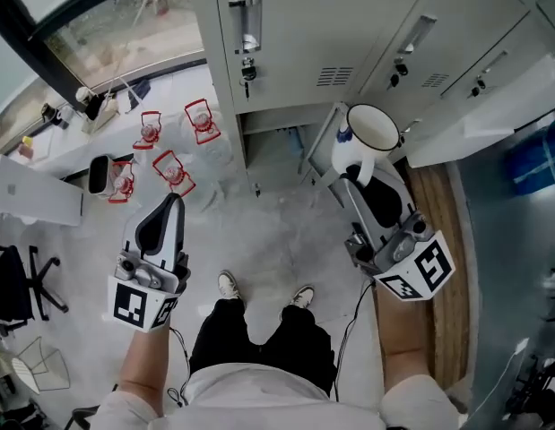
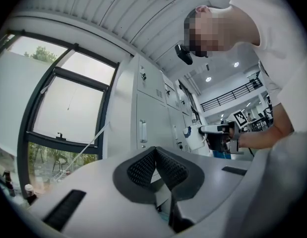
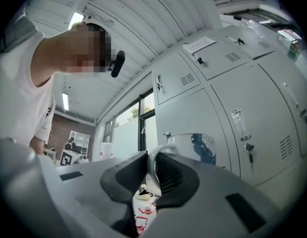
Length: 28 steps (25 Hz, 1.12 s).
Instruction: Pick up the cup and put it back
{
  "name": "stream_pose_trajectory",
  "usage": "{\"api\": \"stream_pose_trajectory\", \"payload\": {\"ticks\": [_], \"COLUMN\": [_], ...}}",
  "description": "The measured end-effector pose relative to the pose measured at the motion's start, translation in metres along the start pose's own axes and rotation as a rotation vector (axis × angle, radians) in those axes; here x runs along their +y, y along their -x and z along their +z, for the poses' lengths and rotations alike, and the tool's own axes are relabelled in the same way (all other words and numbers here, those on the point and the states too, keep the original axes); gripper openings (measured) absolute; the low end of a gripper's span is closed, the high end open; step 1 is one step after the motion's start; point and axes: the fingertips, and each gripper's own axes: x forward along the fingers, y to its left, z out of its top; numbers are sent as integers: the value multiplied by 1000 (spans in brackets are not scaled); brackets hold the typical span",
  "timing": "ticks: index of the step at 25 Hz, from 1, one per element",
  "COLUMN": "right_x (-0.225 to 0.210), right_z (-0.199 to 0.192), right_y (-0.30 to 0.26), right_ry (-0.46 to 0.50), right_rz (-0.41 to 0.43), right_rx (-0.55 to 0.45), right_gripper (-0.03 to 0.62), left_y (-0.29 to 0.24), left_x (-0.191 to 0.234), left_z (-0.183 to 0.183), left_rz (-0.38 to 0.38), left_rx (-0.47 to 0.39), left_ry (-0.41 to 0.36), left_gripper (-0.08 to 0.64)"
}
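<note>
The cup (image 1: 374,131) is white with a dark rim and a blue mark. Lockers (image 1: 286,34): pale grey. Wire stands (image 1: 174,172): red. Marker cubes (image 1: 141,301): black squares on white. Fingers (image 2: 143,168): black, dotted.

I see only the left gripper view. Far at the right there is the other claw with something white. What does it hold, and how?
Observer: The right claw is shut on the handle of a white cup; the right gripper view shows it.
Operator: Is the cup upright?
Observer: Yes. The head view looks into its open mouth, and nothing is inside.
Operator: What lies ahead of my side?
Observer: Beyond the left claw, four red wire holders with glass vessels stand low by the window.
</note>
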Motion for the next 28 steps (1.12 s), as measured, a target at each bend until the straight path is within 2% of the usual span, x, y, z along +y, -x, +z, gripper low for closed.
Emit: {"api": "stream_pose_trajectory", "payload": {"ticks": [7, 15, 23, 28], "right_x": [7, 20, 21, 20], "right_z": [57, 97, 108, 105], "right_y": [21, 43, 56, 57], "right_ry": [33, 74, 123, 135], "right_rz": [-69, -128, -167, -182], "right_rx": [-6, -17, -3, 11], "right_gripper": [57, 57, 57, 58], "left_y": [14, 23, 38, 27], "left_x": [14, 20, 36, 40], "left_z": [49, 93, 102, 102], "left_rz": [45, 82, 143, 138], "left_rx": [-25, -80, -95, -99], "left_ry": [-7, -27, -30, -25], "left_gripper": [21, 21, 21, 21]}}
